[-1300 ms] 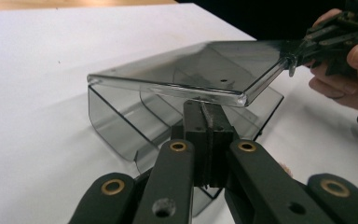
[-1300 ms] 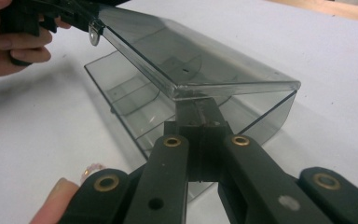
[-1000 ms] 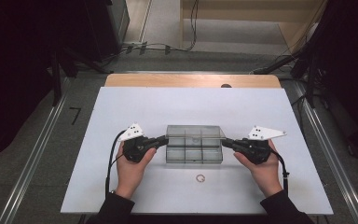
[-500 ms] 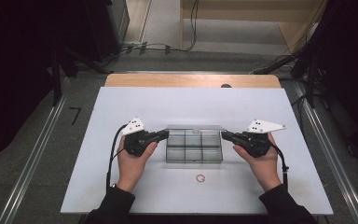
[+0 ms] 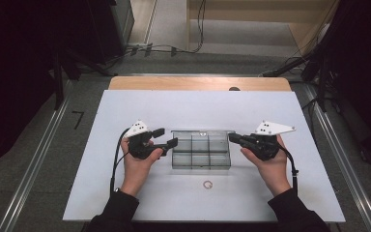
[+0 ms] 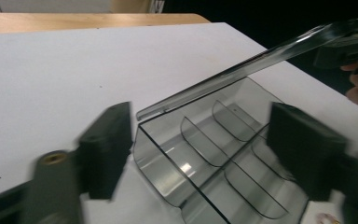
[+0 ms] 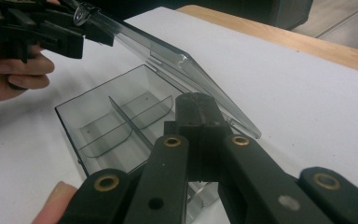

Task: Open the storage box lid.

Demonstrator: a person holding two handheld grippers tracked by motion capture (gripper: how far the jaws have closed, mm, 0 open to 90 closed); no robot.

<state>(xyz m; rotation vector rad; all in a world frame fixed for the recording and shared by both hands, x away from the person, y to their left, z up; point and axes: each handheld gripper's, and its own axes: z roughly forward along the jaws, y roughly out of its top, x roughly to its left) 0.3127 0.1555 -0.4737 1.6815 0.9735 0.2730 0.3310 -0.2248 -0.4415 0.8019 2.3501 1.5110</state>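
Your left gripper (image 5: 164, 137) stood with its jaws spread apart at the left end of the clear divided box (image 5: 201, 155), one jaw on each side of that end and neither touching it. Your right gripper (image 5: 235, 138) had its jaws together, at the box's right end beside the raised lid (image 7: 177, 60). That box lay mid-table on the white board (image 5: 101, 145), between both tools.
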